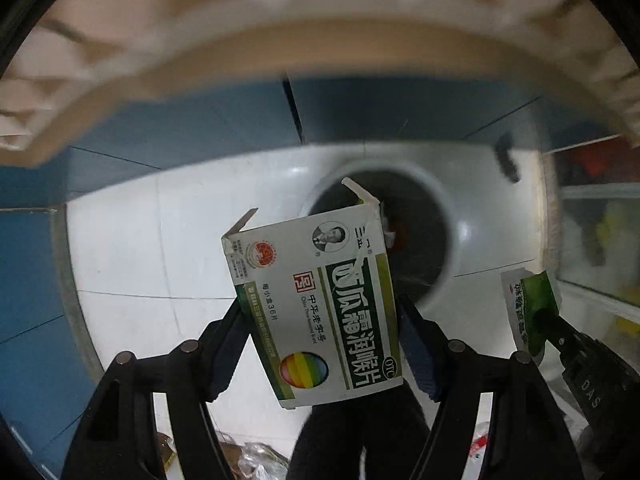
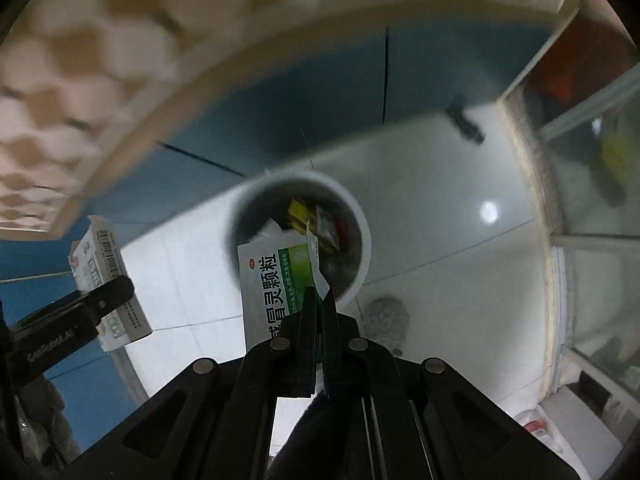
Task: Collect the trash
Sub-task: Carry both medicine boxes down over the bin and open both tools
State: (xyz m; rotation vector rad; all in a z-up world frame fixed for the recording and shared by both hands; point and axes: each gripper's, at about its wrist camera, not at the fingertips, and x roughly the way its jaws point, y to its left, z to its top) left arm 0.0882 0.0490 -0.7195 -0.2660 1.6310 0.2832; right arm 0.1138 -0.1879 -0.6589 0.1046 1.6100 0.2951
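My left gripper (image 1: 320, 312) is shut on an empty white-and-green medicine box (image 1: 316, 304) with its end flaps open, held above the white round trash bin (image 1: 448, 216). My right gripper (image 2: 318, 300) is shut on a flat green-and-white sachet (image 2: 276, 280), which hangs over the bin (image 2: 356, 216); the bin holds several wrappers. In the left wrist view the sachet (image 1: 528, 308) and the other gripper show at the right edge. In the right wrist view the box (image 2: 104, 276) and the left gripper's finger (image 2: 108, 296) show at the left.
The bin stands on white floor tiles (image 1: 120, 248) next to a blue wall (image 1: 200, 128). A beige table edge (image 1: 240, 60) arcs overhead. A glass-fronted cabinet (image 2: 592, 184) is at the right. A grey fluffy item (image 2: 386, 316) lies beside the bin. Loose wrappers (image 1: 256, 460) lie on the floor below.
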